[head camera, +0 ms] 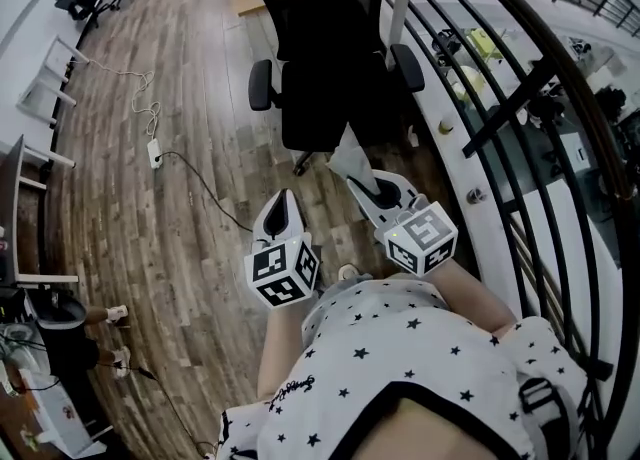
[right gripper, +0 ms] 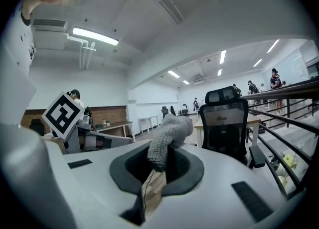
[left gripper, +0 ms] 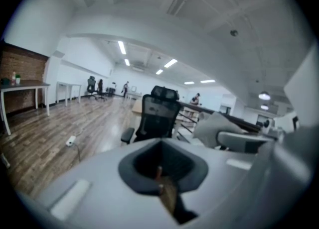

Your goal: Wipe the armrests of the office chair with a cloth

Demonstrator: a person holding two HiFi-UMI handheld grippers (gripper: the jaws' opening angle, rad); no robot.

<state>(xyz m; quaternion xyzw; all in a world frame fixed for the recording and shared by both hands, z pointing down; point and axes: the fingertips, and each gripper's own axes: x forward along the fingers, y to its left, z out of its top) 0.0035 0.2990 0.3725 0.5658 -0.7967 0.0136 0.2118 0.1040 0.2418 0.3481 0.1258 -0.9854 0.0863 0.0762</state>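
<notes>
Both grippers held short of the chair, cloth not yet on an armrest.
Black mesh-backed office chair (head camera: 320, 38) sits top centre of the head view on brown plank floor (head camera: 190, 78), with its two padded black armrests (head camera: 262, 83) either side of the seat. Right gripper (head camera: 372, 186), lower centre, is clamped on a pale grey knitted cloth (head camera: 350, 160) that sticks out past its tips toward the chair, near but apart from it. Left gripper (head camera: 282, 198) is just beside it with jaws together and nothing between them.
</notes>
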